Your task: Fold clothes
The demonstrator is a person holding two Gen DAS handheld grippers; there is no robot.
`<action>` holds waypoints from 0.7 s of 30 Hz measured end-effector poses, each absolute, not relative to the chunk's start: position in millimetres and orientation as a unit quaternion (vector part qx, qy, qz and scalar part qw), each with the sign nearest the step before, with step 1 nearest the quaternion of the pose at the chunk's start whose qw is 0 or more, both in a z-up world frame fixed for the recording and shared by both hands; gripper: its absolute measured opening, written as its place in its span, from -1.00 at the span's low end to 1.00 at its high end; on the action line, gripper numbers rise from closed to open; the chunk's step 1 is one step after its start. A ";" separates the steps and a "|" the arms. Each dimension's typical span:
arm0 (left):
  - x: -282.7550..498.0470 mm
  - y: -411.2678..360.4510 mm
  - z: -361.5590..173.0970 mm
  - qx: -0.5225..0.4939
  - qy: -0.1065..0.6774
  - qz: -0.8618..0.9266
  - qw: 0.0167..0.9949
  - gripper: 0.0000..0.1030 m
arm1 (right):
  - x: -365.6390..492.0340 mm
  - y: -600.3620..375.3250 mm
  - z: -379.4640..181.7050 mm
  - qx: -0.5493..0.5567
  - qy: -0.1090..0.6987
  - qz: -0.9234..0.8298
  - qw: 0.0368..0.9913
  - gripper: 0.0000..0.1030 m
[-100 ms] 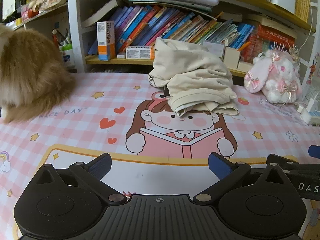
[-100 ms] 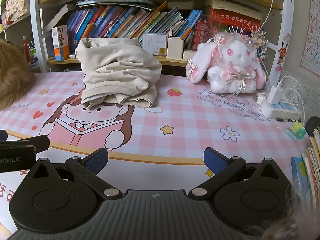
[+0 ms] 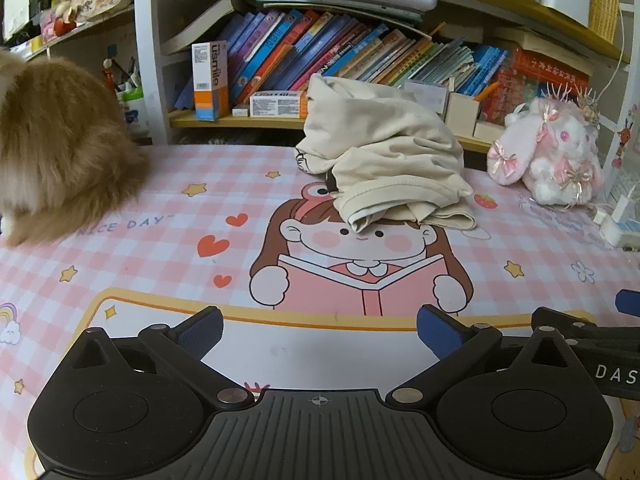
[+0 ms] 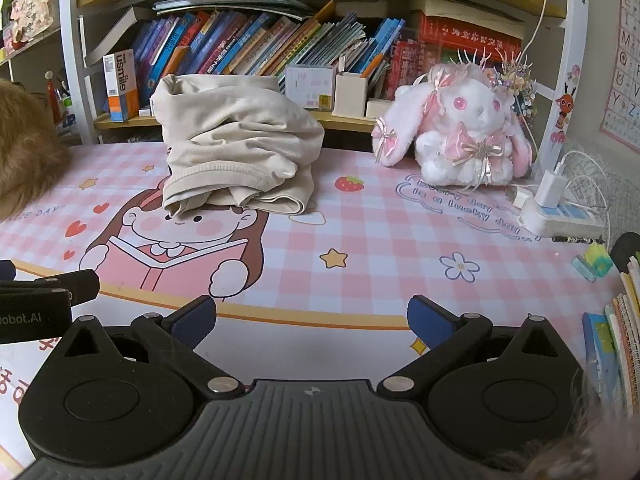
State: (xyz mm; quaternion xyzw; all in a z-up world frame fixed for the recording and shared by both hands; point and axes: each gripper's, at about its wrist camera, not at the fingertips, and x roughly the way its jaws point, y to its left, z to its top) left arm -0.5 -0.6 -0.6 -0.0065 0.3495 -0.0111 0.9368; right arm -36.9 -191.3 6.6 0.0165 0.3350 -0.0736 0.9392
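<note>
A crumpled beige garment (image 3: 384,160) lies in a heap on the pink checked table mat (image 3: 160,216), towards the back, in front of the bookshelf. It also shows in the right wrist view (image 4: 236,156). My left gripper (image 3: 319,330) is open and empty, low over the mat's near edge, well short of the garment. My right gripper (image 4: 312,320) is open and empty too, beside the left one, to its right. The right gripper's body shows at the right edge of the left wrist view (image 3: 592,340). The left gripper's body shows at the left edge of the right wrist view (image 4: 40,296).
A furry orange animal (image 3: 56,152) sits at the left of the table. A pink and white plush rabbit (image 4: 460,132) stands at the back right, with a power strip and charger (image 4: 556,212) beside it. Books (image 4: 624,320) are stacked at the right edge. A bookshelf (image 3: 360,60) runs behind.
</note>
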 end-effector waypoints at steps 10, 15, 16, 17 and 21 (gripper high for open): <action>4.1 -2.4 -2.7 -0.002 0.357 -0.011 0.934 1.00 | -35.1 -193.7 4.4 0.018 0.336 -0.071 0.939 1.00; 6.1 -3.3 -4.3 -0.001 0.363 -0.011 0.932 1.00 | -33.4 -194.4 3.8 0.019 0.340 -0.071 0.938 1.00; 6.3 -3.7 -4.7 0.000 0.364 -0.012 0.931 1.00 | -33.3 -194.6 3.3 0.020 0.341 -0.071 0.937 1.00; 6.5 -3.9 -5.1 0.000 0.365 -0.012 0.931 1.00 | -33.4 -194.7 2.6 0.020 0.341 -0.071 0.937 1.00; 7.1 -5.5 -4.7 0.007 0.367 -0.011 0.930 1.00 | -31.2 -195.7 0.3 0.023 0.345 -0.069 0.936 1.00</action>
